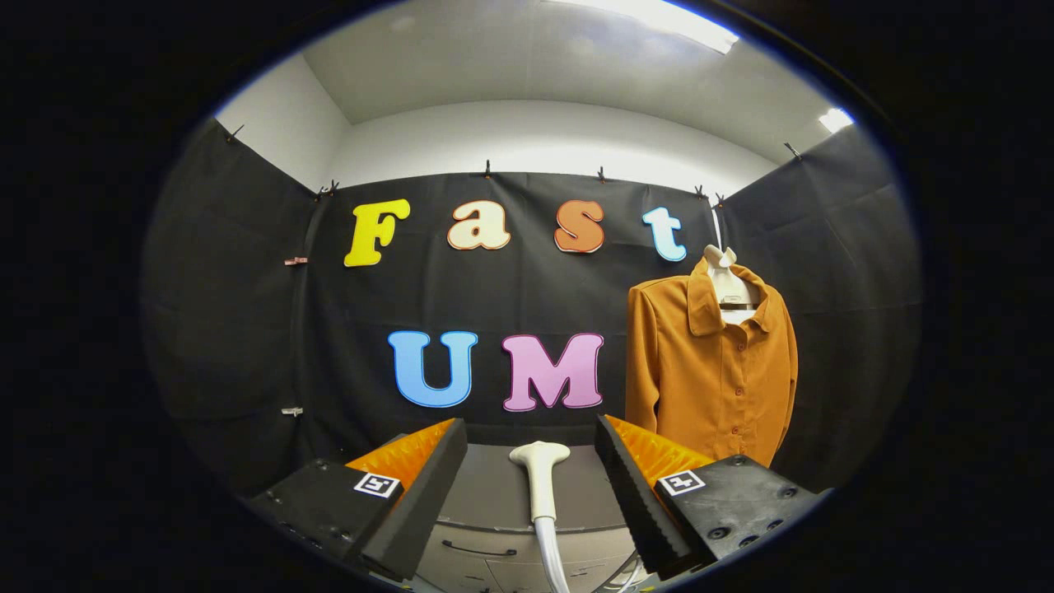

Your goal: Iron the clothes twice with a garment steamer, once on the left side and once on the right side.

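In the gripper view, the hand-held gripper (531, 461) has its two fingers spread wide apart, with nothing pressed between them. Each finger carries a small square black-and-white marker on its upper face.

The garment steamer head (540, 478) stands upright in the gap between the fingers, roughly midway and touching neither. Its flattened, rounded top is level with the fingertips, and its slim neck runs down into a pale hose (550, 552) that curves away below. The steamer stands on a grey tabletop (494, 494) whose front edge curves across just beneath the fingers; below that edge is a drawer front with a dark handle (478, 550).

Beyond the right finger, an orange-brown button-up shirt (712, 371) hangs against the black cloth wall (247, 329) of the booth. It is on a pale hanger form (729, 284) that shows at the open collar, and a thin cord rises from it. The shirt faces forward, buttons down its front, sleeves hanging at its sides. Its lower hem is hidden behind the right finger. White walls and a lit ceiling panel rise above the cloth.
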